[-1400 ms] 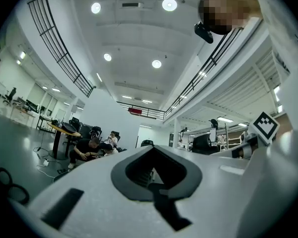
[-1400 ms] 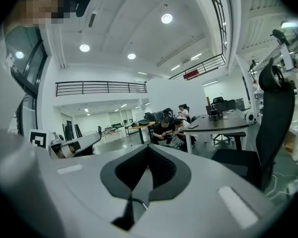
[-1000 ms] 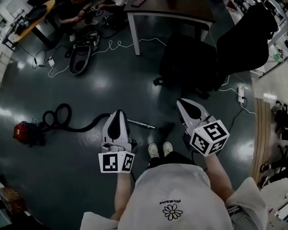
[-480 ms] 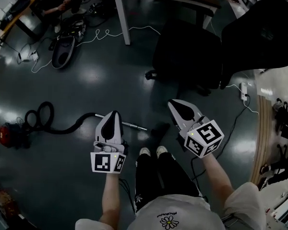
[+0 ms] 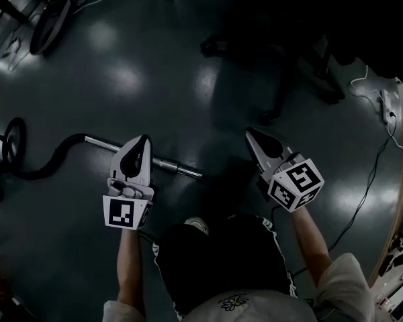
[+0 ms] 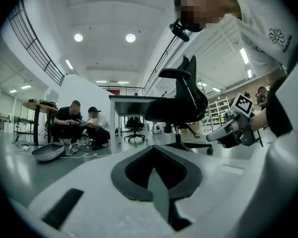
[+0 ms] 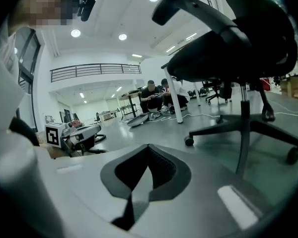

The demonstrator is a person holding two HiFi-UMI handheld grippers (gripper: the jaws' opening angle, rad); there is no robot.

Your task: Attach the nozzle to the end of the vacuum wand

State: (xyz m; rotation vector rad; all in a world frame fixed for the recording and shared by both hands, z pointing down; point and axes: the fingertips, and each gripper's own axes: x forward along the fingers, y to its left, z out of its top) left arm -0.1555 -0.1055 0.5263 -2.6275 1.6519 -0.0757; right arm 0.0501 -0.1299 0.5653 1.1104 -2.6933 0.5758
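The metal vacuum wand [image 5: 174, 167] lies flat on the dark floor, and its black hose [image 5: 50, 158] runs off to the left. My left gripper [image 5: 142, 140] hangs over the wand's middle, shut and empty, and points level. My right gripper [image 5: 250, 133] is to the right of the wand's free end, also shut and empty. Dark floor shadow lies by the wand's end and I cannot pick out the nozzle there. In the left gripper view the shut left gripper [image 6: 152, 150] faces the room. The right gripper view shows the shut right gripper [image 7: 148, 151] low over the floor.
A black office chair [image 7: 238, 48] stands just ahead, its wheeled base [image 5: 272, 52] near the right gripper. A power strip [image 5: 389, 106] and cable lie at the right. A grey shell [image 5: 49, 24] lies at the upper left. Two people [image 6: 82, 125] crouch by a table [image 6: 131, 103].
Both grippers have sunk a long way toward the floor as the person crouched. The wand and floor now look much closer. Both pairs of jaws stayed shut.
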